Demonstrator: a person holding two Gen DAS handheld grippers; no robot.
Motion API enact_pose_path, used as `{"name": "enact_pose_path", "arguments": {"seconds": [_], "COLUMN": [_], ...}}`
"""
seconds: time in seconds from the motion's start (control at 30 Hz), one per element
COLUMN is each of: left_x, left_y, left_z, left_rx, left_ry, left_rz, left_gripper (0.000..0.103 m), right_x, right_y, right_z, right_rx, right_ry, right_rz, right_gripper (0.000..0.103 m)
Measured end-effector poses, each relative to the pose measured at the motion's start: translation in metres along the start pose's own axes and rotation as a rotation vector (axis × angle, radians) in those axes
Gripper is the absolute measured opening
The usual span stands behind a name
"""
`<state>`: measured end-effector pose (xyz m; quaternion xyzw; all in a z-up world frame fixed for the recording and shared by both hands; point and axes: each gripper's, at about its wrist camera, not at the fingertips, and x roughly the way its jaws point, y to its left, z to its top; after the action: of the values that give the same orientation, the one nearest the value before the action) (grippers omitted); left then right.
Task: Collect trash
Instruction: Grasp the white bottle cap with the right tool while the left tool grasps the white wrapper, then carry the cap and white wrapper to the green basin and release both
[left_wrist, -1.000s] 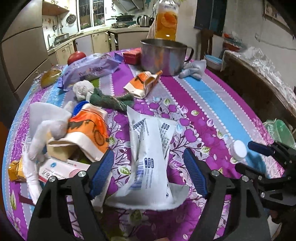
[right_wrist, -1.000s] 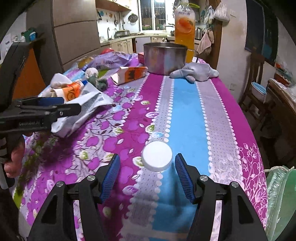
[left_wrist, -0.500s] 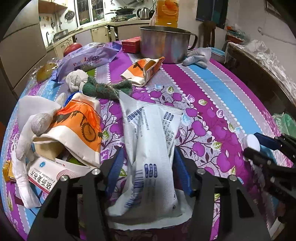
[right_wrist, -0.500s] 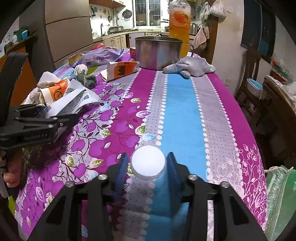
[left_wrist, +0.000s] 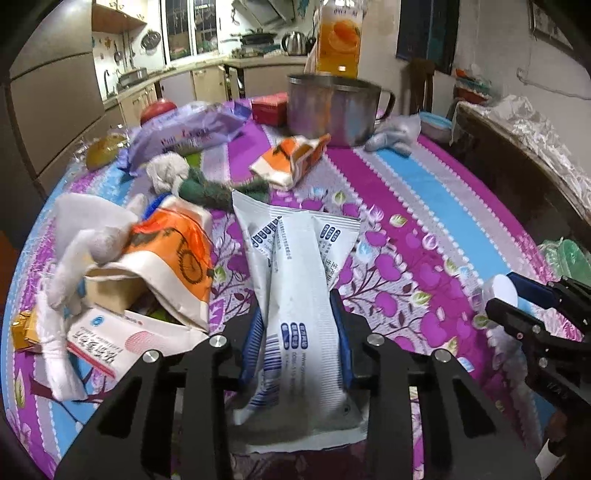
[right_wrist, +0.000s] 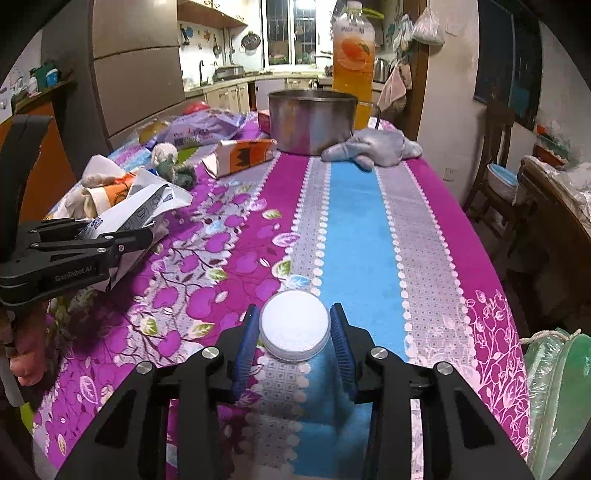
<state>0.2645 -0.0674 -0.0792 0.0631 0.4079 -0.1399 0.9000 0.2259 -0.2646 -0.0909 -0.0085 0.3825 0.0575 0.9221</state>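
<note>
A white plastic wrapper with blue print (left_wrist: 295, 295) lies on the purple flowered tablecloth (left_wrist: 399, 229). My left gripper (left_wrist: 298, 345) is shut on its near end and crumples it; the wrapper also shows in the right wrist view (right_wrist: 147, 210). A round white lid (right_wrist: 294, 325) sits between the blue pads of my right gripper (right_wrist: 294, 339), which is shut on it. The lid also shows in the left wrist view (left_wrist: 500, 291).
An orange-and-white bag (left_wrist: 173, 258), a white cloth (left_wrist: 85, 243), a small box (left_wrist: 107, 339), an orange carton (left_wrist: 291, 158), a purple packet (left_wrist: 184, 134), a steel pot (left_wrist: 332, 107), a grey glove (right_wrist: 373, 149) and a juice bottle (right_wrist: 352, 48) are on the table.
Both grippers closed: the left one onto the white wrapper, the right one onto the white lid. Both were open a second ago.
</note>
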Motion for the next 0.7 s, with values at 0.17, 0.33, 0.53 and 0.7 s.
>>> {"name": "enact_pose_path", "arguments": {"seconds": [0.17, 0.33, 0.53, 0.7], "left_x": [-0.032, -0.069, -0.1, -0.112], "left_y": [-0.006, -0.029, -0.051, -0.073], "left_z": [-0.004, -0.01, -0.007, -0.007], "left_rx": [-0.025, -0.023, -0.03, -0.012], "left_ry": [-0.086, -0.191, -0.287, -0.316], "left_rz": [0.025, 0.046, 0.04, 0.013], "left_gripper": [0.032, 0.033, 0.033, 0.033], "right_x": [-0.033, -0.071, -0.11, -0.136], "right_y": [0.004, 0.003, 0.0, -0.013], "right_z": [0.006, 0.007, 0.001, -0.007], "right_rx": [0.007, 0.033, 0.045, 0.074], "right_ry": [-0.112, -0.218, -0.304, -0.343], "right_rz": [-0.017, -0.033, -0.079, -0.11], "right_gripper": [0.04, 0.04, 0.04, 0.04]}}
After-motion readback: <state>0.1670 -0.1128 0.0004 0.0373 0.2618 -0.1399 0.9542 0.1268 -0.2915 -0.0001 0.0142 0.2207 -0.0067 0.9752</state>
